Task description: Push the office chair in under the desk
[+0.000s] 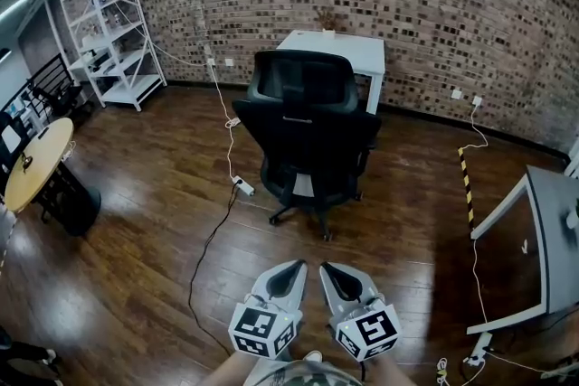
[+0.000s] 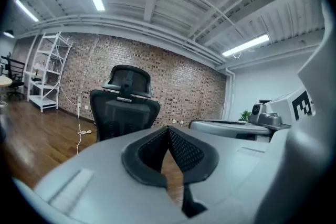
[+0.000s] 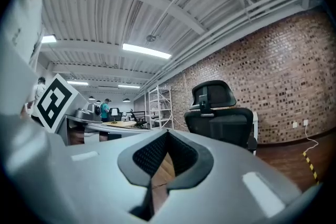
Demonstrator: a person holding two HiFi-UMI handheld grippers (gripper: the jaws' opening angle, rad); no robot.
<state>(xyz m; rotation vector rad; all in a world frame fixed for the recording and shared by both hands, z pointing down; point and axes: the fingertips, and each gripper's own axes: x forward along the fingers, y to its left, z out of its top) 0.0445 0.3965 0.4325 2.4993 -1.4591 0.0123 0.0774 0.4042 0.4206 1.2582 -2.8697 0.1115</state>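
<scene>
A black office chair with a headrest stands on the wood floor, its back turned to me, in front of a white desk by the brick wall. The chair's seat is out from under the desk. Both grippers hang low in the head view, well short of the chair and apart from it. My left gripper is shut with nothing in it, and my right gripper is shut and empty too. The chair shows ahead in the left gripper view and the same chair in the right gripper view.
A cable with a power strip trails over the floor left of the chair. A white shelf unit stands at the back left, a round wooden table at the left, a grey desk at the right. Yellow-black tape marks the floor.
</scene>
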